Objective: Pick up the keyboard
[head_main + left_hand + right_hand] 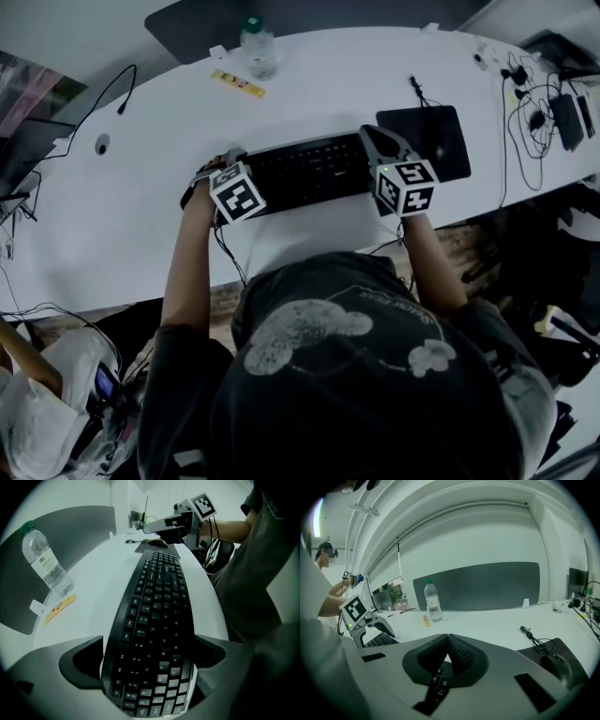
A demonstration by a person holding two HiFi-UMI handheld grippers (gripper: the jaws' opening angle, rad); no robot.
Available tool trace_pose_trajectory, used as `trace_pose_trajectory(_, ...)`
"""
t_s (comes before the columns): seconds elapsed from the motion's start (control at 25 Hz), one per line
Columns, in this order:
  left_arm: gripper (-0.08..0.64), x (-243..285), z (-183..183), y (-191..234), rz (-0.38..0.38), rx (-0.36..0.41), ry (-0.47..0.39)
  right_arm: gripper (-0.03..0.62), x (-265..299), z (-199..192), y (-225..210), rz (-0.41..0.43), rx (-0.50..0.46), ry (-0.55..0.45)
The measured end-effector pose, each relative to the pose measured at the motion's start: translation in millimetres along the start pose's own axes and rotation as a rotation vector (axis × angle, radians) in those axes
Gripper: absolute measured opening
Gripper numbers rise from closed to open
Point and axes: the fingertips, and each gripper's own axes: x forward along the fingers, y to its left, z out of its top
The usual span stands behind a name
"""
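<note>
Your keyboard (154, 620), black plastic, lies matt with a sheen on its near keys on the smooth, white, faintly glossy bench (93, 602). Your left tool (147, 660) is matt grey plastic; your right tool (448, 641) shows dark ribbed pads (461, 656). The bottle (44, 559) is clear, glossy plastic. Your shirt (375, 375) is dark cloth.

Keyboard (305, 173), one; water bottle (259, 49), one; mouse pad (427, 141), one; yellow strip (237, 83), one; grippers, two: left gripper (147, 658), right gripper (449, 653).
</note>
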Motion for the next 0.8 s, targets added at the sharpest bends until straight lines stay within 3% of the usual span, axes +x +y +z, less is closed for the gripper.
trace_pose_trajectory(0.28,0.575,12,8,4,-0.065,0.047,0.019,-0.008,9,-2,1,0.006,-0.005,0.018)
trace_pose_trajectory(0.48,0.583,17,20,11,-0.068,0.093,-0.009,-0.008,17,0,8,0.06,-0.041,0.031)
trace_pose_trajectory(0.8,0.583,16,21,11,-0.063,0.095,-0.015,-0.008,23,-7,17,0.112,-0.074,0.105)
